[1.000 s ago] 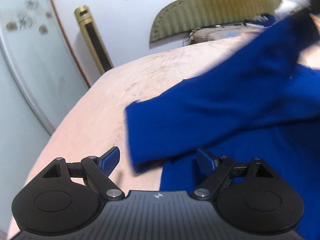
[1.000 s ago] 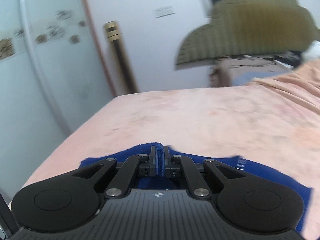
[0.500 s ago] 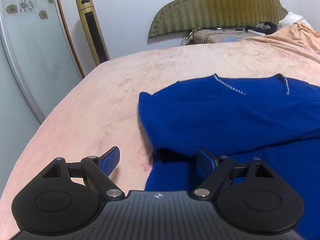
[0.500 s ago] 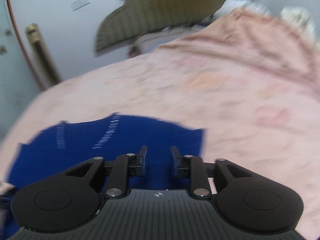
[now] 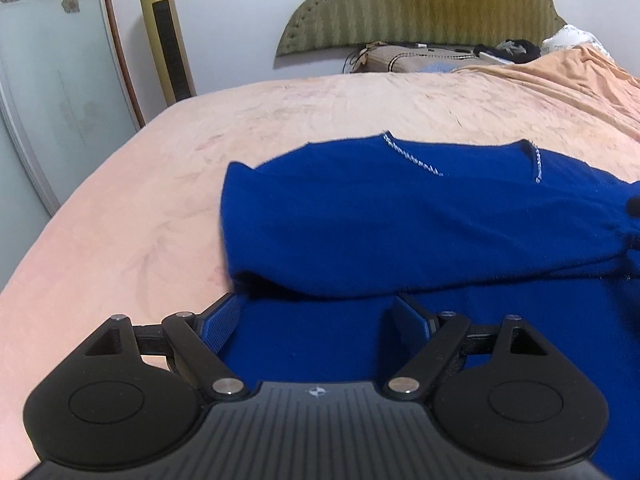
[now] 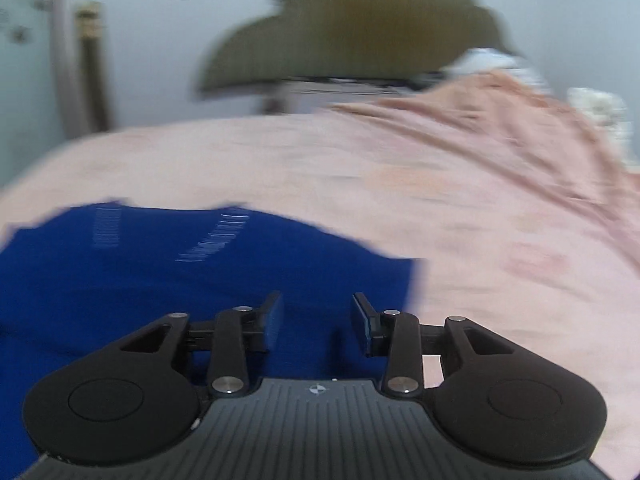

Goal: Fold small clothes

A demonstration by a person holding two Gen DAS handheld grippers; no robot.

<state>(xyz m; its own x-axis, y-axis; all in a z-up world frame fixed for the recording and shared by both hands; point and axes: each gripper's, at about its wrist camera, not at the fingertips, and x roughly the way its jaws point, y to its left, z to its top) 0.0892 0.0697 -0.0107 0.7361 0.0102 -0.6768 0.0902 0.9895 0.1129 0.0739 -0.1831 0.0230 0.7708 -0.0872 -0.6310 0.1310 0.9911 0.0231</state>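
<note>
A dark blue garment [image 5: 400, 220] with small silver trim at its neckline lies on the pink bed [image 5: 160, 184]. One sleeve is folded across its body. My left gripper [image 5: 316, 312] is open and empty, low over the garment's near left part. In the right wrist view, which is blurred, the same garment [image 6: 180, 272] fills the lower left. My right gripper [image 6: 316, 312] is open and empty just above the garment's right edge.
A green padded headboard [image 5: 420, 4] and pillows [image 5: 420, 60] stand at the far end of the bed. A gold tower fan [image 5: 166, 36] and a glass sliding door [image 5: 44, 92] stand at the left. A rumpled orange blanket [image 5: 580, 76] lies at the far right.
My right gripper has opened and let go of the blue sleeve, which now lies folded across the garment. The right gripper has swung to the right. My left gripper stayed open and moved slightly forward.
</note>
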